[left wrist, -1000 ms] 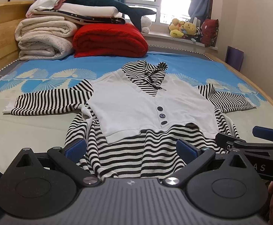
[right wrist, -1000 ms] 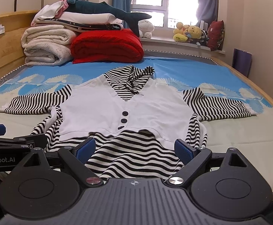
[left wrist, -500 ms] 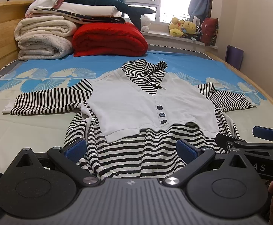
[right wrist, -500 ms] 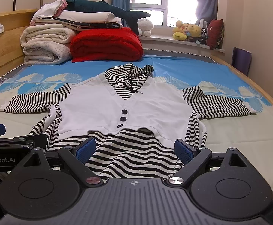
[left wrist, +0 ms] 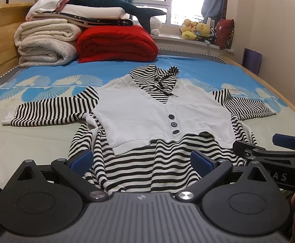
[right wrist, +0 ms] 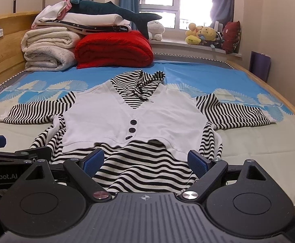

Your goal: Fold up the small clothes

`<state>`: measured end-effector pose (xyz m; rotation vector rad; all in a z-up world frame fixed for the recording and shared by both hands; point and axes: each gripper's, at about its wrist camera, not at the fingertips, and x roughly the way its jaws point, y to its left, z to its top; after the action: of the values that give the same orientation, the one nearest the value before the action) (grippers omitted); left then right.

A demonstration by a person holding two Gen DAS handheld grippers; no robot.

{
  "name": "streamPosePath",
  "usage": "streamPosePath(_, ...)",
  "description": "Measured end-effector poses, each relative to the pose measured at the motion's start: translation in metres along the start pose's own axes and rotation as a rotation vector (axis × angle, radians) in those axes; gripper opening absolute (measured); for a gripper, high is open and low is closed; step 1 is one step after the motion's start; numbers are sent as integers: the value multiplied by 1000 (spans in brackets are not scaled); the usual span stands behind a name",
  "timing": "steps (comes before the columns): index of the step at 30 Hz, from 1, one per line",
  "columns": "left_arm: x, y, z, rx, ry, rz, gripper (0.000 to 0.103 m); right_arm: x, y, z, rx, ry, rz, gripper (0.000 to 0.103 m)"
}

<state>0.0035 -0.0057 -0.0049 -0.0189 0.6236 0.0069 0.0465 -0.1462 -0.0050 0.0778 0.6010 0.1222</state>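
A black-and-white striped child's hooded top with a white buttoned vest front (left wrist: 157,117) is lying face up, sleeves out to both sides, on a blue leaf-patterned bed sheet (left wrist: 46,75). The left gripper (left wrist: 141,160) is hovering with blue-padded fingers (left wrist: 81,159) spread wide either side of the striped hem, gripping nothing. The right gripper (right wrist: 145,160) is doing likewise, its fingers (right wrist: 197,161) parted above the hem's other end. Beyond the fingertips, a folded red blanket (right wrist: 115,48) is sitting near the window.
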Motion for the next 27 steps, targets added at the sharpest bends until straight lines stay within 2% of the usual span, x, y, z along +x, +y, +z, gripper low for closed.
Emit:
streamPosePath(4, 0, 0, 1, 19, 17, 10, 102, -2, 0, 1, -1, -3, -3, 90)
streamPosePath(8, -4, 1, 7, 21, -13, 12, 102, -5, 0, 1, -4, -18, -10, 90)
streamPosePath(9, -5, 0, 10, 43, -37, 31, 102, -5, 0, 2, -4, -23, -14, 90)
streamPosePath(10, -4, -1, 16, 78, -19, 60, 102, -6, -1, 2, -3, -26, -18, 89)
streamPosePath(12, -3, 2, 33, 87, -26, 85, 102, -7, -2, 2, 3, -34, -29, 88)
streamPosePath(16, 1, 7, 72, 113, -99, 132, 102, -6, -5, 2, 14, -45, -48, 86)
streamPosePath(18, 6, 9, 99, 131, -142, 143, 102, -5, -8, 3, 23, -53, -60, 85)
streamPosePath(21, 30, 18, 131, 109, -148, 132, 101, -2, -14, 3, 44, -48, -76, 84)
streamPosePath(24, 55, 34, 162, 85, -165, 128, 94, 2, -19, 3, 78, -30, -76, 83)
streamPosePath(26, 82, 44, 174, 74, -128, 123, 79, 5, -21, 3, 80, -23, -86, 83)
streamPosePath(27, 92, 49, 181, 71, -121, 123, 77, 6, -21, 3, 73, -20, -94, 82)
